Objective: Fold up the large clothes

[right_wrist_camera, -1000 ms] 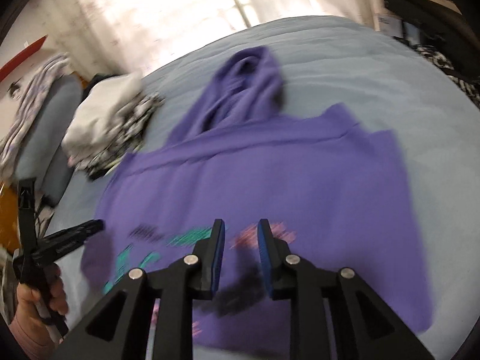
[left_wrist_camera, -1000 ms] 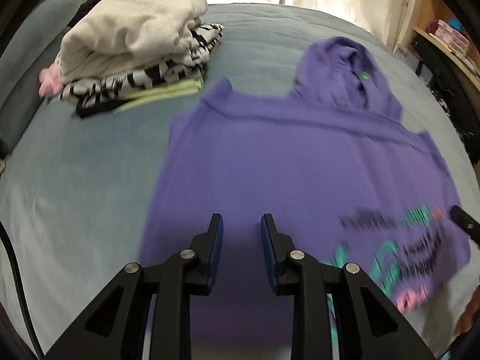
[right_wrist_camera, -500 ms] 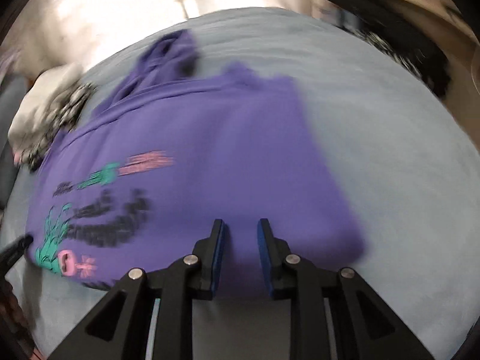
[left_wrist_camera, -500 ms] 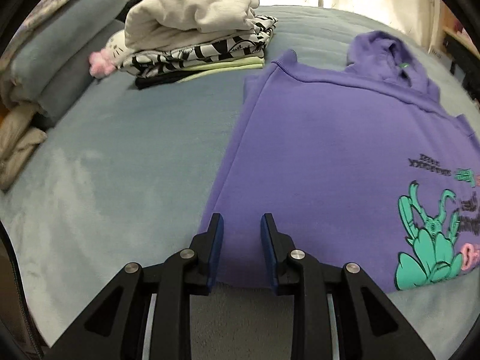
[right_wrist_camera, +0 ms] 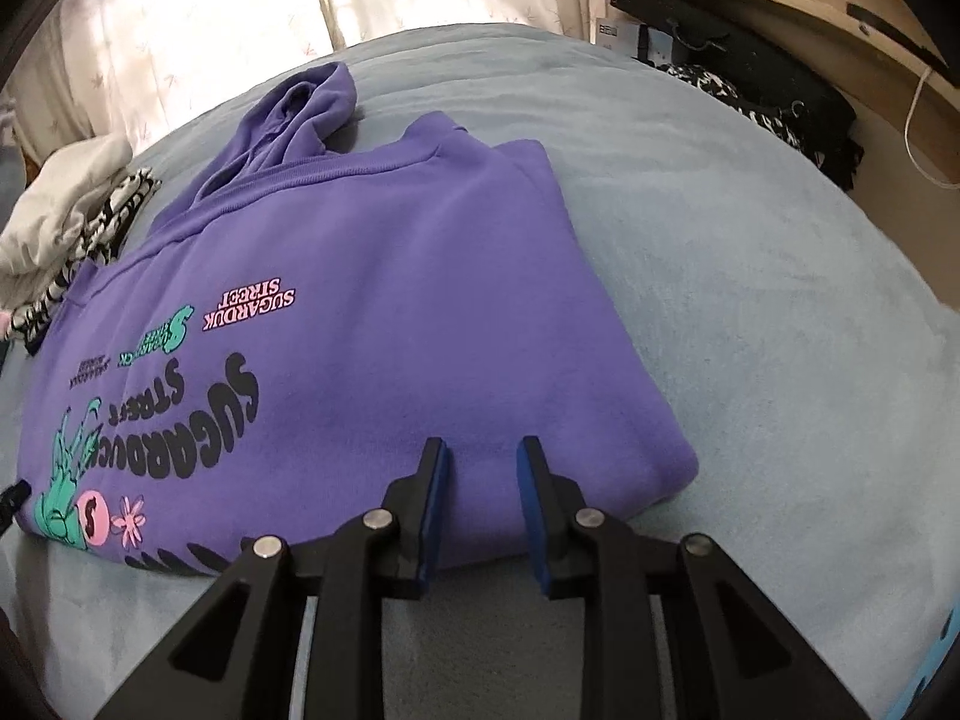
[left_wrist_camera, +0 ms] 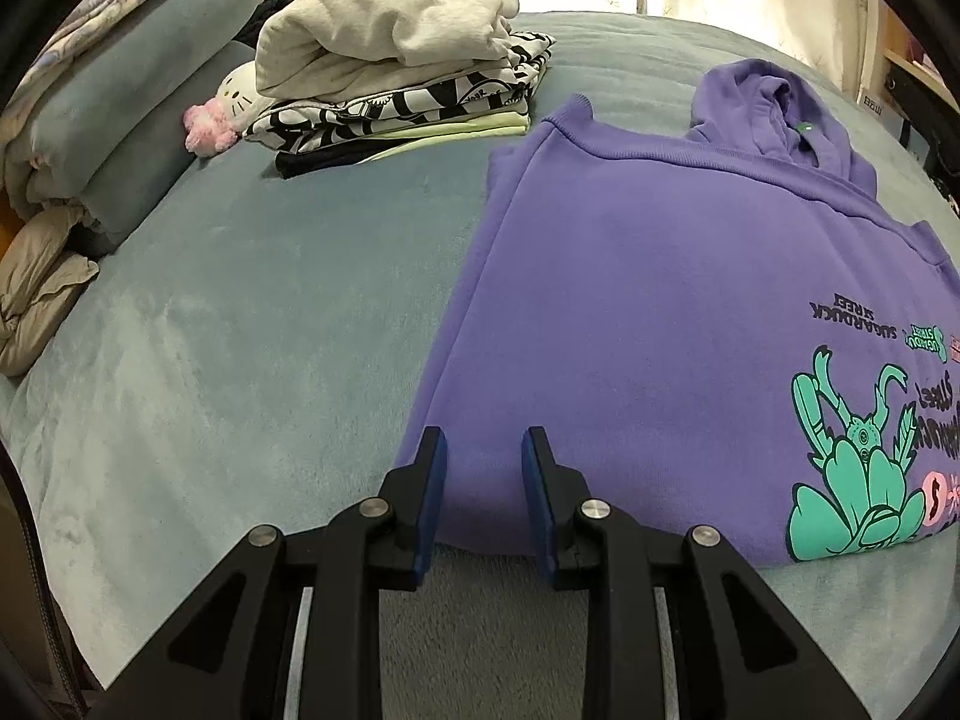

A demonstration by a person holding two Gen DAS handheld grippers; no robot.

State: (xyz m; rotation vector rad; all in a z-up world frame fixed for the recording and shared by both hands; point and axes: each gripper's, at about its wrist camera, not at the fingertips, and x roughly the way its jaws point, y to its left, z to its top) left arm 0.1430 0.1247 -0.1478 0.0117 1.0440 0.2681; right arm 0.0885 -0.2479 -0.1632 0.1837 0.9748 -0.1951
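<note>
**Purple hoodie flat on bed, both grippers parted at its near edge**

Bed [left_wrist_camera: 228,324] w/ pale blue-grey plush cover fills both views. Curtains [right_wrist_camera: 198,18] lit from behind at the far side. Rolled grey-blue bedding [left_wrist_camera: 138,102] lies along the bed's left edge in left wrist view; wooden desk [right_wrist_camera: 798,6] stands off the bed's right side in right wrist view, dark clutter beneath it.

Purple hoodie [left_wrist_camera: 660,300] lies flat on the bed, print side up, sides folded in so the body is a neat rectangle. Hood [right_wrist_camera: 300,108] points to the far side, toward the curtains; the hem edge is nearest the cams. Print reads "SUGARDUCK STREET" upside down from here, w/ a teal graphic [left_wrist_camera: 852,492] near the hem.

Stack of folded clothes [left_wrist_camera: 396,78] sits on the bed far-left of the hoodie, near but apart: cream sweatshirt on top, black-and-white patterned piece, pale green, black at bottom. Small white plush toy [left_wrist_camera: 228,108] w/ pink bits sits touching the stack's left side, against the bedding roll.

Left gripper [left_wrist_camera: 483,456]: fingers parted, nothing between them, tips over the hoodie's near-left corner. Can't tell if touching fabric.

Right gripper [right_wrist_camera: 480,462]: fingers parted, holding nothing, tips over the hem close to the near-right corner. Contact w/ fabric unclear too.
</note>
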